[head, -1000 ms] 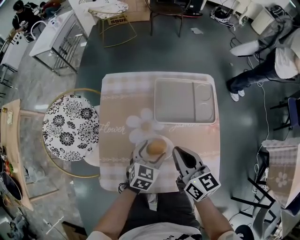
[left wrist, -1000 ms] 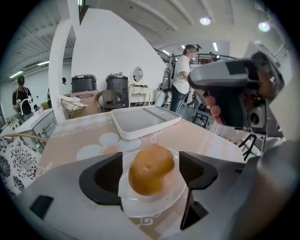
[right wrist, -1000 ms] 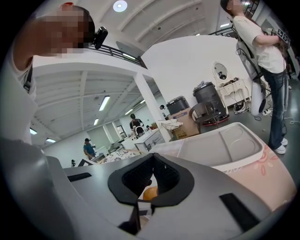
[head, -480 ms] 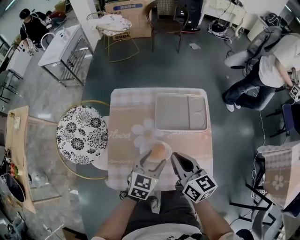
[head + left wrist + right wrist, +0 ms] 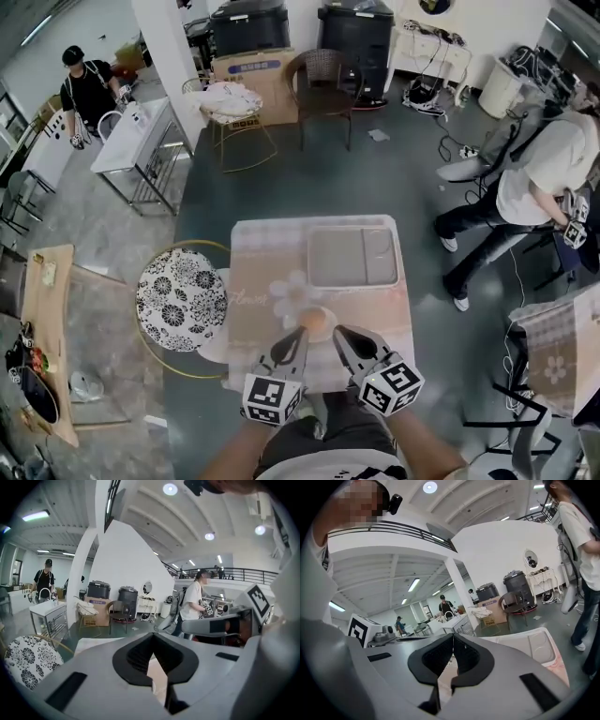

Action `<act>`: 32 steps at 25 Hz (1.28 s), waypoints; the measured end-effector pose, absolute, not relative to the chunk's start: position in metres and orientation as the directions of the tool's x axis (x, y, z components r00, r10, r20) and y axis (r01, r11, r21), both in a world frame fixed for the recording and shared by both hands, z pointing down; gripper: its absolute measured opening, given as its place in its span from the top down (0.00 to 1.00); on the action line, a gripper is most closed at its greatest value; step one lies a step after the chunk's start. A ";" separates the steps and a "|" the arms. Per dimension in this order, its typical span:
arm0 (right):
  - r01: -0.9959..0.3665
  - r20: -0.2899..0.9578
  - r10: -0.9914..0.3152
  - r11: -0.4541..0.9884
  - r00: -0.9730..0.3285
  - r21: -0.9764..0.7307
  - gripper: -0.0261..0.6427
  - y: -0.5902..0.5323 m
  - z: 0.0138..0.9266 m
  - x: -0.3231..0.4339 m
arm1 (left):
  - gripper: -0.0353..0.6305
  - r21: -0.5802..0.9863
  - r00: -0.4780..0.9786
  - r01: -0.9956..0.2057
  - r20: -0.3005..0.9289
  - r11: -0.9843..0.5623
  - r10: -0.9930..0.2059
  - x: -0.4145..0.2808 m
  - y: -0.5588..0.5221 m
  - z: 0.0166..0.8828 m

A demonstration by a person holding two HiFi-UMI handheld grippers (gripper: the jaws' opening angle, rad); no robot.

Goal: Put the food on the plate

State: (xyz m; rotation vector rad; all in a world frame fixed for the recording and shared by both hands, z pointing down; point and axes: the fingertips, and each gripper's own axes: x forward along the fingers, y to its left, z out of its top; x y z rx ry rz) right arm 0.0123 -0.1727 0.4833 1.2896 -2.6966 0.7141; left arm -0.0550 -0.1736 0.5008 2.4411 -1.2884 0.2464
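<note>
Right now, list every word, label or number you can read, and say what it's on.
No text reads clearly.
Script on the tablecloth: too faint to read.
Blue label on the cardboard box: too small.
Square markers on the left gripper and right gripper: patterns, no letters.

The desk (image 5: 246,272) is bare along its left half, which leaves an open lane from near edge to far edge. The compartment tray (image 5: 349,258) fills the far right part. The bun (image 5: 316,323) sits centred near the front edge. A floral stool (image 5: 181,300) stands just beside the desk's left side and obstructs approach there.
</note>
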 end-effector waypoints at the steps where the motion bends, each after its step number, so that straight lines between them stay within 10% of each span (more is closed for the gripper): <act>1: -0.749 0.249 -0.719 0.547 -0.649 -0.373 0.94 -0.171 0.477 0.011 | 0.94 0.238 0.568 -0.823 0.311 -0.517 -0.762 -0.055 -0.171 0.492; 32: -0.744 0.130 -0.740 0.621 -0.660 -0.245 0.94 -0.127 0.366 -0.015 | 0.94 0.307 0.627 -0.759 0.109 -0.574 -0.771 -0.039 -0.116 0.350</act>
